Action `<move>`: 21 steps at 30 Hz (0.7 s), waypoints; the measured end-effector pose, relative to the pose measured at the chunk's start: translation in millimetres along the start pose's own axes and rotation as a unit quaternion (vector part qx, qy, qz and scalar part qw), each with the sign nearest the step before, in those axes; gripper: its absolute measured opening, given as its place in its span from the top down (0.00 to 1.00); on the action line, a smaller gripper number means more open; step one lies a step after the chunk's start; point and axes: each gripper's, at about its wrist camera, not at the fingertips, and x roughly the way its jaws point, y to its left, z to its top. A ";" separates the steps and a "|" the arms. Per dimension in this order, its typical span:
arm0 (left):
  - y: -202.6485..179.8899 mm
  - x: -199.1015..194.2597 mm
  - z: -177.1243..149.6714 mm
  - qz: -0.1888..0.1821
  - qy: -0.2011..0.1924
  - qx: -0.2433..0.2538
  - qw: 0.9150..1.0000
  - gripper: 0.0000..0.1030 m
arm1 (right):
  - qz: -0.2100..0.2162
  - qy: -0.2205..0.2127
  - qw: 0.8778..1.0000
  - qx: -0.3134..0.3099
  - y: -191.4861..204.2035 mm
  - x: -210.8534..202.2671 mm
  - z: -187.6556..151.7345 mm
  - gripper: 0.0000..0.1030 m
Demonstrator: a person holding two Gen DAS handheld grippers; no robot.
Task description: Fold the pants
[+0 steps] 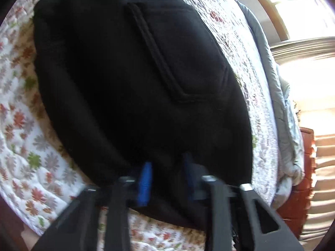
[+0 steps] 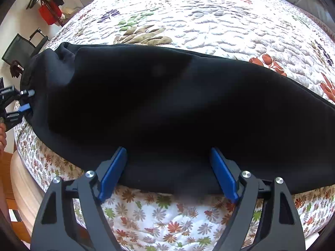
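Observation:
Black pants [image 2: 167,108] lie flat across a floral quilt [image 2: 209,21] on a bed. In the left wrist view the pants [image 1: 125,83] show a back pocket [image 1: 178,52]. My left gripper [image 1: 167,167] is shut on the pants' near edge, its blue pads partly buried in the cloth. It also shows at the far left of the right wrist view [image 2: 26,100], at the pants' end. My right gripper [image 2: 169,167] is open, its blue fingers [image 2: 113,171] straddling the pants' near edge without pinching it.
The bed edge runs close below both grippers. A grey blanket [image 1: 280,104] lies along the bed's far side. A black chair [image 2: 23,46] and a red bag [image 2: 49,13] stand beyond the bed. A red-brown cabinet [image 1: 301,177] stands by the bed.

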 end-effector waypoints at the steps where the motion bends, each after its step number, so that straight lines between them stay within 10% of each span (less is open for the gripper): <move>1: 1.4 -2.2 -1.7 -0.005 -0.005 -0.001 1.000 0.91 | 0.000 0.000 1.000 0.000 -0.1 -0.1 -0.2 0.21; 9: -5.2 -64.6 -43.7 -0.018 -0.098 0.026 0.995 0.96 | 0.001 0.000 1.000 -0.001 -0.9 -1.0 -1.4 0.21; 17: 2.1 -31.1 -33.1 0.025 -0.050 0.030 0.998 0.92 | -0.008 0.004 1.000 -0.004 3.4 1.8 2.3 0.17; 21: -22.0 -53.5 -42.7 0.048 -0.071 0.069 0.994 0.73 | -0.001 0.005 1.000 -0.006 2.5 -3.4 5.0 0.20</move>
